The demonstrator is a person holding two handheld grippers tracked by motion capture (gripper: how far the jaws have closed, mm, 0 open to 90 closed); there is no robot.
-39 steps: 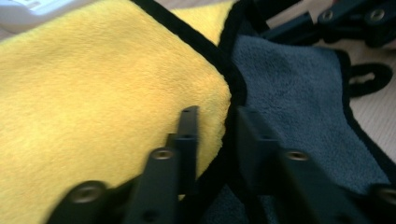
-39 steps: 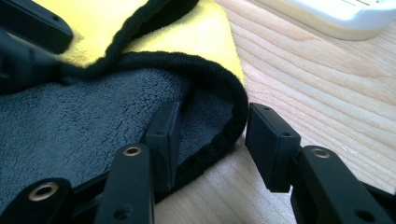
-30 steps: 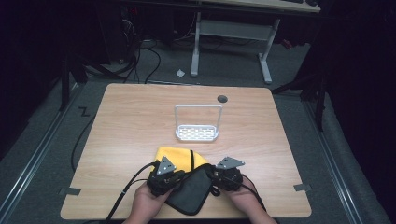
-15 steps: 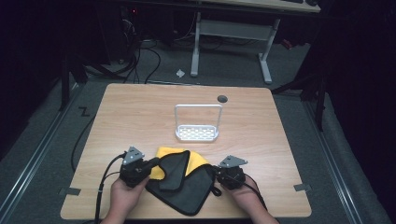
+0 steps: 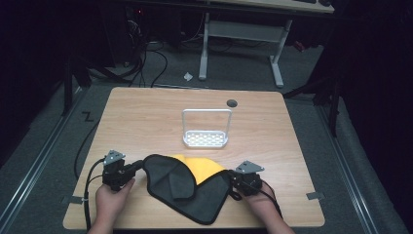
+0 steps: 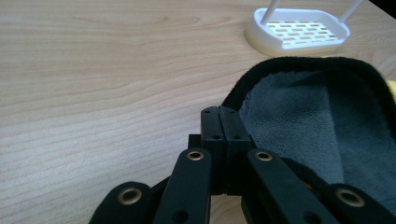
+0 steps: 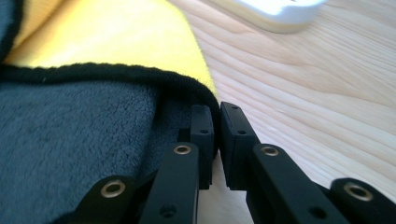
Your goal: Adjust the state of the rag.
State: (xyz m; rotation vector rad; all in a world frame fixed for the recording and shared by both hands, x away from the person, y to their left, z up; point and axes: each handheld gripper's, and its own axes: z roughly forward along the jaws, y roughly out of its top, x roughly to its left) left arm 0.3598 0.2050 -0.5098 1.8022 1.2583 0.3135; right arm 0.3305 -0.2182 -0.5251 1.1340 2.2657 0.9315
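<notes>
**Dark cloth pulled open between two tools**

Seen from above, a person's hands hold a tool each at the near edge of a wooden tabletop (image 5: pixel 146 117). The left tool (image 5: pixel 138 167) has swung out toward 9 o'clock over the last second, dragging the dark grey cloth (image 5: pixel 190 187) from a bunched heap into a wide, spread sheet. Its jaws are pressed together on the cloth's black-trimmed edge (image 6: pixel 243 88). The right tool (image 5: pixel 233 181), at 3 o'clock of the cloth, has just closed and now pinches the opposite hem (image 7: pixel 140 72). A yellow cloth (image 5: pixel 202 168) lies beneath, showing at 12 o'clock. A white rack (image 5: pixel 206 138) stands farther back. With both edges gripped, the cloth looks ready for flattening or folding.
</notes>
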